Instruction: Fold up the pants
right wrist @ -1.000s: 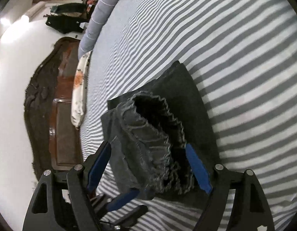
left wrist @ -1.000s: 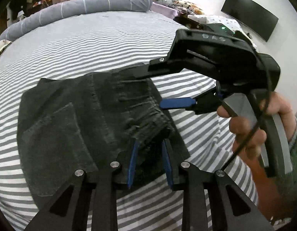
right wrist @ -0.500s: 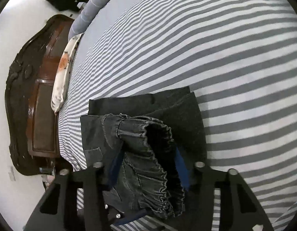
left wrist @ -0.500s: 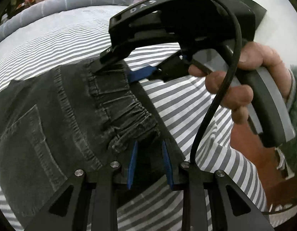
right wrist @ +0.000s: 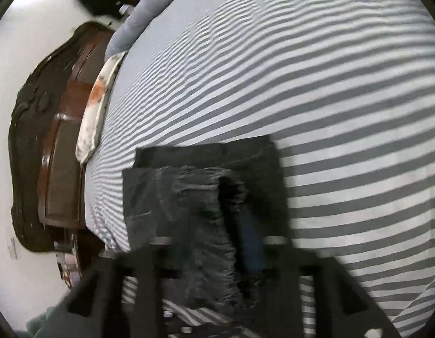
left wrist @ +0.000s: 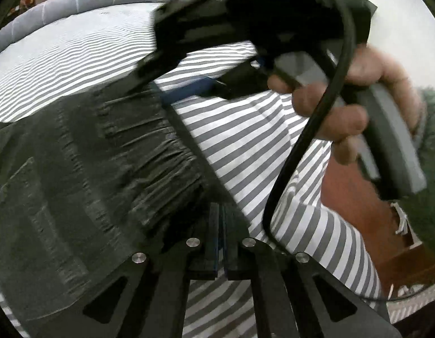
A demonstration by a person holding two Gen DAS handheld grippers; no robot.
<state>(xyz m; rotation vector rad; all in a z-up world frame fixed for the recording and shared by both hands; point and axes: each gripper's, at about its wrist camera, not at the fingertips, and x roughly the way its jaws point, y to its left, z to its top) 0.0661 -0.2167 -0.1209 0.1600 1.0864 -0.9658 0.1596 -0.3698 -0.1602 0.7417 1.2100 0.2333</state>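
Striped grey-white bedsheet [right wrist: 316, 90], dark denim pants [left wrist: 85, 174] folded on it near the bed edge.
Elastic waistband [left wrist: 161, 152] runs diagonally, facing both tools. Left gripper [left wrist: 219, 233] pads pressed together, nothing visibly between them. Right gripper [right wrist: 217, 242] straddles the bunched waistband; clamped or not, cannot tell, frame blurred.

Motion blur smeared the right gripper [right wrist: 217, 242], so its grip on the pants [right wrist: 189, 211] was perhaps closed, unclear; frame edges cropped it.
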